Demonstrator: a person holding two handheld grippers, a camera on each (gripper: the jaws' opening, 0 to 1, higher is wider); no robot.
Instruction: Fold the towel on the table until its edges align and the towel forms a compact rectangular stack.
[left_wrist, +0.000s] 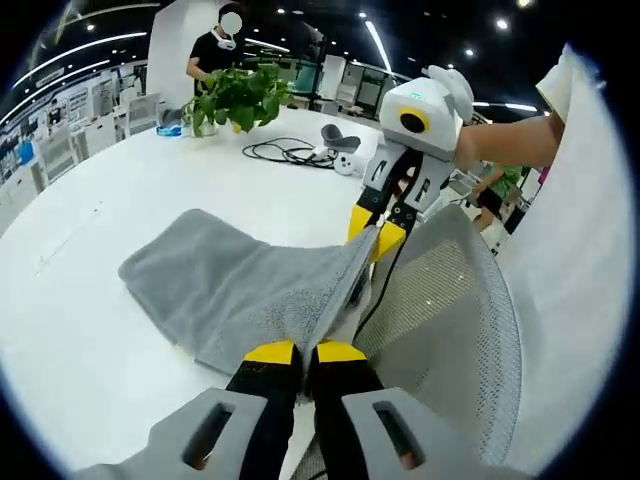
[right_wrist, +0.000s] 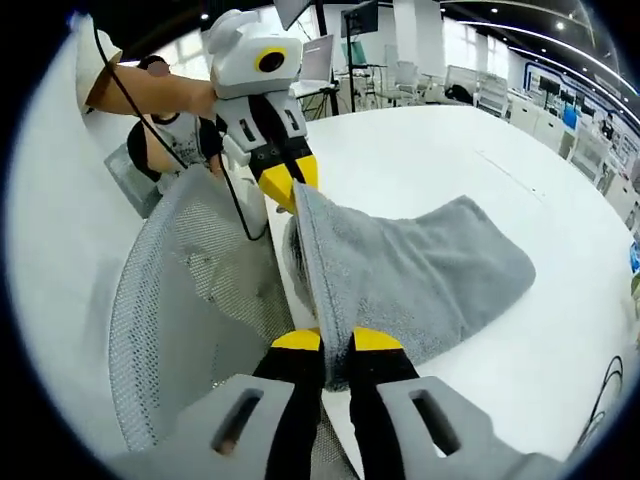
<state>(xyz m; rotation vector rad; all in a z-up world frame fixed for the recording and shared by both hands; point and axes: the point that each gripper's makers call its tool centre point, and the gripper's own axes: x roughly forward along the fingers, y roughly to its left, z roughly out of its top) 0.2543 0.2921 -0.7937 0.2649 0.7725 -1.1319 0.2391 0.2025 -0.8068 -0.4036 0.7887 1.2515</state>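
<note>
A grey towel (left_wrist: 230, 285) lies on the white table (left_wrist: 90, 250), its near edge lifted and stretched taut between my two grippers. My left gripper (left_wrist: 305, 352) is shut on one corner of that edge. The right gripper (left_wrist: 378, 232) comes into the left gripper view from the right, pinching the other corner. In the right gripper view the towel (right_wrist: 420, 275) spreads away to the right over the table (right_wrist: 450, 160). My right gripper (right_wrist: 337, 340) is shut on its near corner, and the left gripper (right_wrist: 288, 182) holds the far corner.
A grey mesh office chair (left_wrist: 450, 320) stands against the table edge beneath the grippers, seen again as the chair (right_wrist: 190, 290). A potted plant (left_wrist: 240, 98), black cables (left_wrist: 285, 153) and a white device (left_wrist: 345, 160) sit far across the table. A person (left_wrist: 215, 50) stands behind.
</note>
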